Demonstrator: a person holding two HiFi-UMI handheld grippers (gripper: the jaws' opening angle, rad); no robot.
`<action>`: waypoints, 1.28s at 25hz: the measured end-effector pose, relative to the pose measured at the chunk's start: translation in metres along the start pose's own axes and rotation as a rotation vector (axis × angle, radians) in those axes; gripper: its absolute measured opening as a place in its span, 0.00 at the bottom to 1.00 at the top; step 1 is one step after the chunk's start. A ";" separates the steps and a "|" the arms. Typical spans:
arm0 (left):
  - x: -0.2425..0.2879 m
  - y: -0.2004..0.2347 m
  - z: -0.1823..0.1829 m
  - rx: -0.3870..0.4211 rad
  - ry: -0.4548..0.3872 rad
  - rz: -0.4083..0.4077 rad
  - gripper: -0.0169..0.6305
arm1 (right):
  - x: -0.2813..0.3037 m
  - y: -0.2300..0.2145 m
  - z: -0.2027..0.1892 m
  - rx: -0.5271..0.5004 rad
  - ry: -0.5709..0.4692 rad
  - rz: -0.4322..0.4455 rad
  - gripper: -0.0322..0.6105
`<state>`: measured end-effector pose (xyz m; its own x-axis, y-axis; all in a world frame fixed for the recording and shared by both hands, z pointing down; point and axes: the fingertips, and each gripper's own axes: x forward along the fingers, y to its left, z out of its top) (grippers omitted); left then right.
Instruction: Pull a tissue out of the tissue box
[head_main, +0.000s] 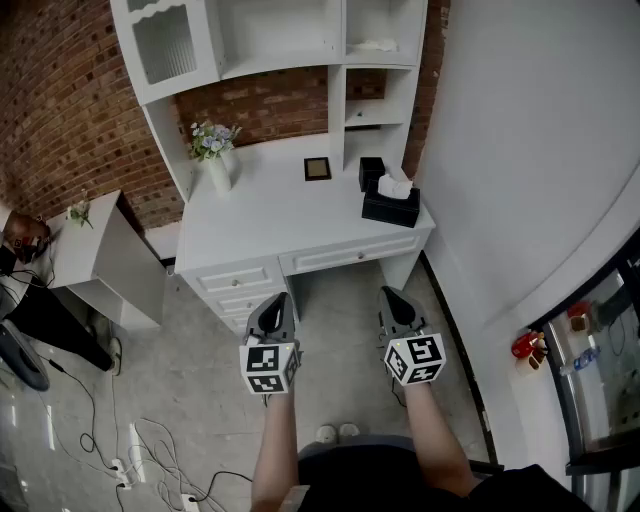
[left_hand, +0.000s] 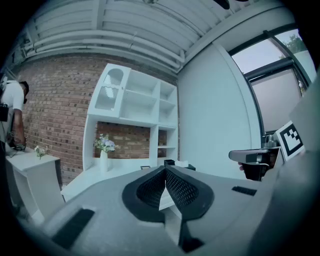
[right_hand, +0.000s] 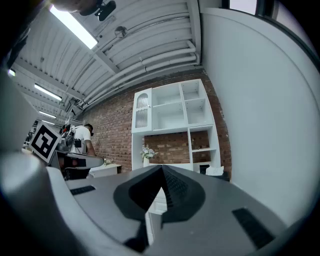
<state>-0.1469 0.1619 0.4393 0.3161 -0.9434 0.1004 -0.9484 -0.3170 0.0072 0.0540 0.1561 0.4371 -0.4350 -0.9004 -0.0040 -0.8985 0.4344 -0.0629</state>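
Left gripper: jaws tip to tip, nothing between them. Right gripper: same, pads together, empty. I've got both held about level, side by side over the floor, in front of the white desk and well apart from anything on it.

Tissue box is black and sits on the desk near its right edge, with a white tissue sticking up out of the top. The right gripper is the one on that side. A small black box is just behind the tissue box. Picture frame at mid-desk rear, vase of flowers at rear left. White shelf unit on top of the desk, brick wall behind. Low side table off to the left.
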 end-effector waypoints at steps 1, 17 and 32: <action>0.001 0.000 0.000 0.001 0.001 -0.001 0.04 | 0.001 0.000 0.000 0.000 -0.001 -0.001 0.05; 0.005 0.003 -0.004 -0.005 0.006 0.001 0.04 | 0.004 -0.003 0.000 0.027 -0.004 -0.011 0.05; 0.005 0.012 -0.018 -0.032 0.024 -0.015 0.04 | 0.011 0.007 -0.013 0.037 0.029 -0.006 0.05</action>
<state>-0.1576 0.1551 0.4578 0.3296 -0.9360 0.1240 -0.9441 -0.3270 0.0410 0.0423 0.1496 0.4501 -0.4316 -0.9017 0.0257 -0.8986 0.4273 -0.0998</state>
